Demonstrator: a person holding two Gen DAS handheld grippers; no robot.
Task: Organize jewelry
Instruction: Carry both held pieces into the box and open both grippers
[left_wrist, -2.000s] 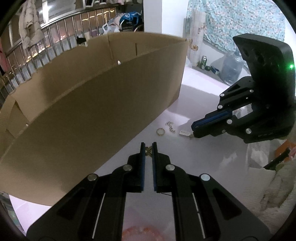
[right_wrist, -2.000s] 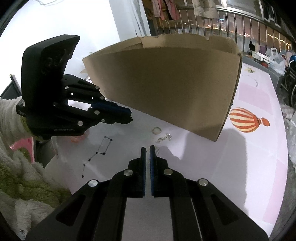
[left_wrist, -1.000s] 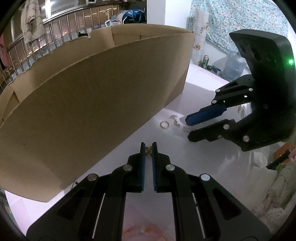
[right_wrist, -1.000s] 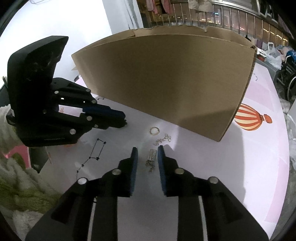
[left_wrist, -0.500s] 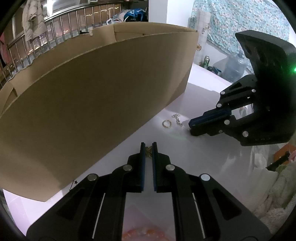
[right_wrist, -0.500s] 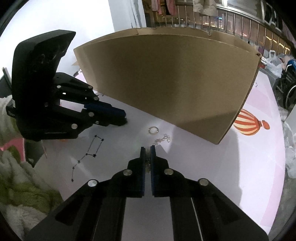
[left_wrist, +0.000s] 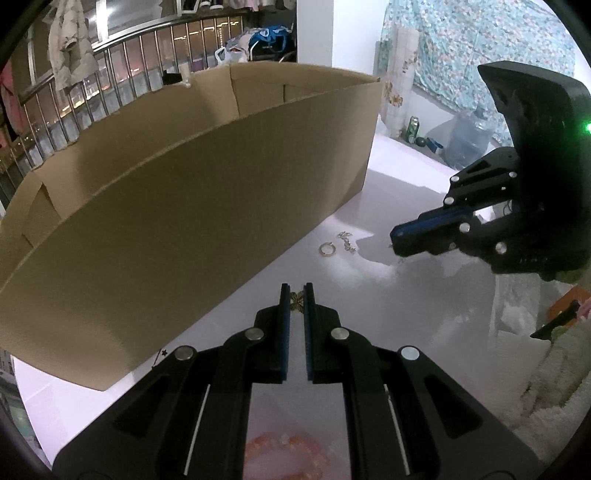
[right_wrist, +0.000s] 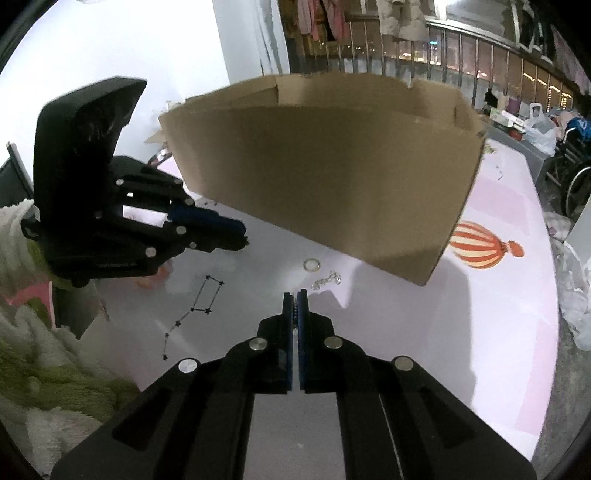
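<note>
My left gripper (left_wrist: 296, 291) is shut on a small gold ornament (left_wrist: 296, 300), held above the white table. My right gripper (right_wrist: 295, 299) is shut on a small silver chain piece (right_wrist: 295, 310) and is lifted off the table; it also shows in the left wrist view (left_wrist: 397, 243). A gold ring (left_wrist: 327, 249) and a silver chain piece (left_wrist: 347, 242) lie on the table by the cardboard box (left_wrist: 184, 206). The ring (right_wrist: 312, 264) and chain (right_wrist: 327, 278) show in the right wrist view, ahead of my fingertips. The left gripper (right_wrist: 242, 230) shows there at left.
The big open cardboard box (right_wrist: 332, 177) stands behind the jewelry. An orange bead bracelet (left_wrist: 288, 456) lies under my left gripper. A balloon print (right_wrist: 480, 249) and a constellation print (right_wrist: 199, 306) mark the table. A fluffy sleeve (right_wrist: 44, 362) is at left.
My right gripper opened over the silver chain piece, shut on it and has lifted it off the table. My left gripper has stayed shut on the gold ornament.
</note>
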